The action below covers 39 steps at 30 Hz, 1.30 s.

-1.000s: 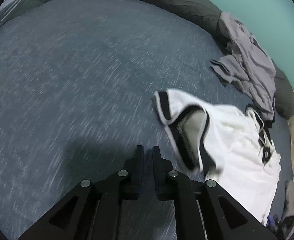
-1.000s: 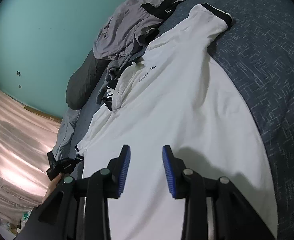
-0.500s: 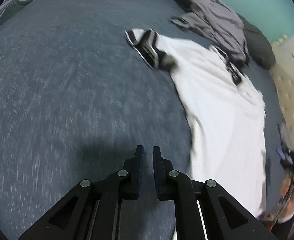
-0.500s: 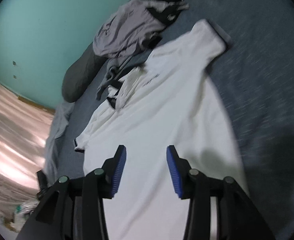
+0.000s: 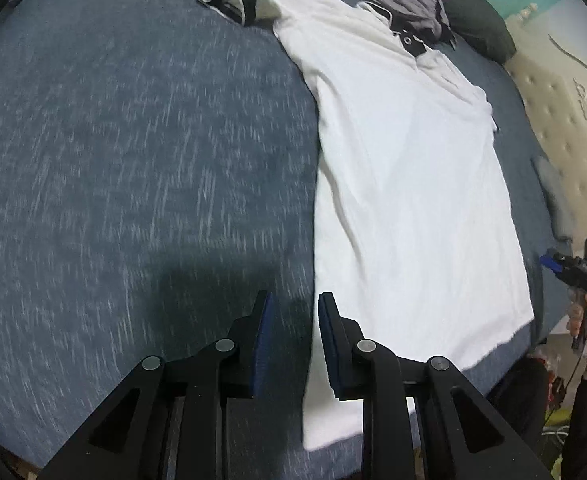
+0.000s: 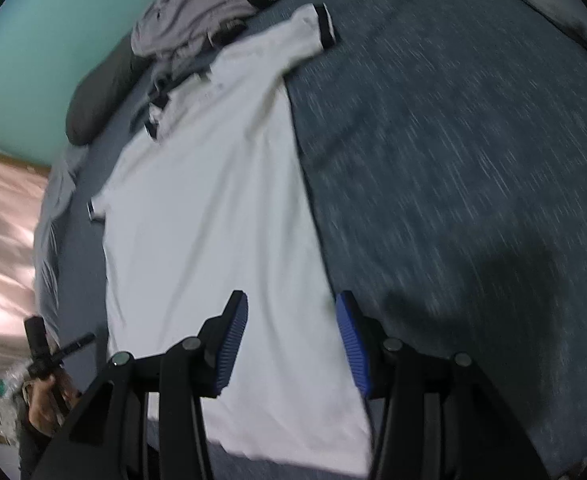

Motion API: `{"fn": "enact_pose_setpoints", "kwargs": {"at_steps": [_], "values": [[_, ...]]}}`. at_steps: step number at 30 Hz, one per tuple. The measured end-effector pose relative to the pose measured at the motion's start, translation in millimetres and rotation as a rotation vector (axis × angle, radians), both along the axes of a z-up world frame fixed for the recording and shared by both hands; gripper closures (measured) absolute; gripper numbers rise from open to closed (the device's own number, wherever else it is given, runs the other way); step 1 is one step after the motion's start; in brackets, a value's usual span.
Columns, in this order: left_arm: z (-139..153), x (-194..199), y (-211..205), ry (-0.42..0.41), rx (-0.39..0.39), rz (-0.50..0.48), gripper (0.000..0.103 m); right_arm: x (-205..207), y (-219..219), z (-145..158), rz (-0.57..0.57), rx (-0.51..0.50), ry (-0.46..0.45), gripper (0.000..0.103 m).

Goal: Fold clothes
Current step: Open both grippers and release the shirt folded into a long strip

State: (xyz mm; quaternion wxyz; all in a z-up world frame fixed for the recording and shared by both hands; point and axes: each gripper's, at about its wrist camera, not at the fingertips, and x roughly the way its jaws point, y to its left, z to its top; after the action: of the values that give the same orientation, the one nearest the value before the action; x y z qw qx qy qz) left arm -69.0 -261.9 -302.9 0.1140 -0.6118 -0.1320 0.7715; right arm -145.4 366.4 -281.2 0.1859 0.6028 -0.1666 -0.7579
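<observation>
Bed (image 5: 113, 140): shirt (image 5: 405, 168) edge between parted fingers (image 5: 329, 332).

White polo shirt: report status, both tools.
Left tool open, empty, over the hem edge. Right tool open, empty. White polo shirt flat on blue bedspread, unfolded. Grey clothes pile touching its collar.

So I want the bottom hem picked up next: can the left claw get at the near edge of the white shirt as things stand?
Probably yes. The left claw is open, holds nothing, and hovers right at the white shirt's near edge on the blue bedspread, with nothing lying between them.
</observation>
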Motion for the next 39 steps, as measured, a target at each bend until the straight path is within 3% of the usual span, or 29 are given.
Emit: {"fn": "enact_pose_setpoints", "kwargs": {"at_steps": [7, 20, 24, 28, 29, 31, 39], "values": [[-11.9, 28.0, 2.7, -0.033, 0.002, -0.012, 0.075, 36.6, 14.9, -23.3, 0.050, 0.043, -0.117, 0.056], [-26.7, 64.4, 9.7, -0.067, 0.002, -0.035, 0.074, 72.4, 26.4, -33.3, 0.093, 0.065, -0.153, 0.061], [-27.8, 68.0, 12.8, -0.064, 0.000, -0.044, 0.072, 76.0, 23.3, -37.3, 0.112, 0.068, -0.166, 0.066], [-28.8, 71.7, 15.9, -0.061, -0.001, -0.052, 0.073, 80.2, 18.8, -41.8, 0.127, 0.079, -0.167, 0.082], [-29.1, 72.6, 16.7, -0.060, -0.002, -0.054, 0.074, 80.8, 17.5, -41.7, 0.130, 0.079, -0.164, 0.085], [-28.2, 74.4, 20.8, -0.057, -0.018, -0.078, 0.101, 82.9, 16.4, -40.3, 0.138, 0.069, -0.158, 0.094], [2.5, 94.5, 24.3, 0.012, -0.042, -0.087, 0.101, 91.9, 19.2, -5.1, 0.168, 0.045, -0.093, 0.098]]}}
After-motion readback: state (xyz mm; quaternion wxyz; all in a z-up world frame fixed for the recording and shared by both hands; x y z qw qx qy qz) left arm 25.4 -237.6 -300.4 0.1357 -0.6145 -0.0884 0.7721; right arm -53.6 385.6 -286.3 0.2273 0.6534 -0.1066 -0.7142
